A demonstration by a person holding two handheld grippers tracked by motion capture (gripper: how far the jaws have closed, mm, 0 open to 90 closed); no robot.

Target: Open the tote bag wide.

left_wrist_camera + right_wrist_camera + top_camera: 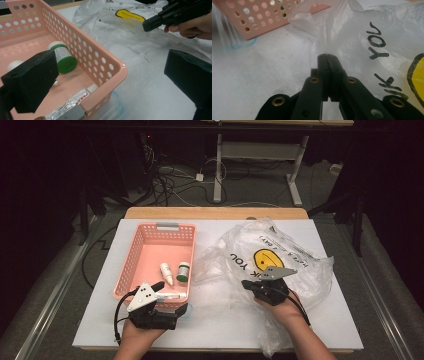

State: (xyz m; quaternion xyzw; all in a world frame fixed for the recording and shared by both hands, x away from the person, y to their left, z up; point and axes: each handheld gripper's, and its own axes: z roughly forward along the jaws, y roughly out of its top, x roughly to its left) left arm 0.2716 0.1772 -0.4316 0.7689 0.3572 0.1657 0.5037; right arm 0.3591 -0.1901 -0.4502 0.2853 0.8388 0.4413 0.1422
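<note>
A pink perforated basket stands at the table's left. It holds a green-capped bottle, a white dropper bottle and a flat tube. My left gripper is open, its jaws straddling the basket's near right corner. To the right lies a crumpled clear plastic bag printed with a yellow smiley. My right gripper is shut at the bag's near left edge, with film creasing into its tips.
A white sheet covers the wooden table. A blue pen mark shows by the basket's corner. Beyond the far edge the floor holds cables and a desk frame. Bare sheet lies between the basket and the bag.
</note>
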